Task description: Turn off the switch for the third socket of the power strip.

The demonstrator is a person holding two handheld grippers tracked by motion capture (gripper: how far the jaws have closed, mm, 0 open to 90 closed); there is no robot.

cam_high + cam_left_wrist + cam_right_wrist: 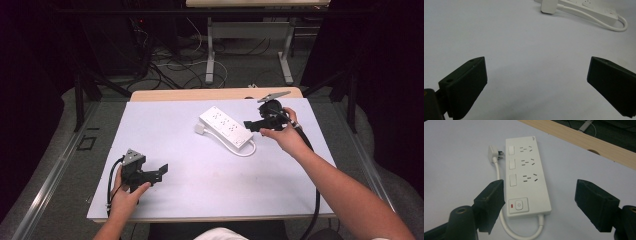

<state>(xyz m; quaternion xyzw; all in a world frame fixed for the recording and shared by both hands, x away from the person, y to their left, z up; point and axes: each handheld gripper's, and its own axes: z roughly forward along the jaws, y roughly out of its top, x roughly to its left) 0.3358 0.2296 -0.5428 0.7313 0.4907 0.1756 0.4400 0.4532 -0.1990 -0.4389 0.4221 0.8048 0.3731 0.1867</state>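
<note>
A white power strip (225, 128) lies flat on the white table sheet (165, 145), its short white cord looping round to a white plug (200, 129) beside it. The right gripper view looks down on the power strip (526, 177) with its three socket rows, switches and the plug (492, 153). My right gripper (252, 125) hovers just right of the strip, above it and apart from it, open with nothing between its jaws. My left gripper (161, 171) rests low at the near left of the sheet, open and empty. Far off in the left gripper view lie the strip's cord (599, 20) and plug (549, 6).
The wooden table edge (215, 93) runs along the far side of the sheet. Beyond it the floor holds cables and a desk frame (247, 50). Bare sheet lies between the left gripper and the strip.
</note>
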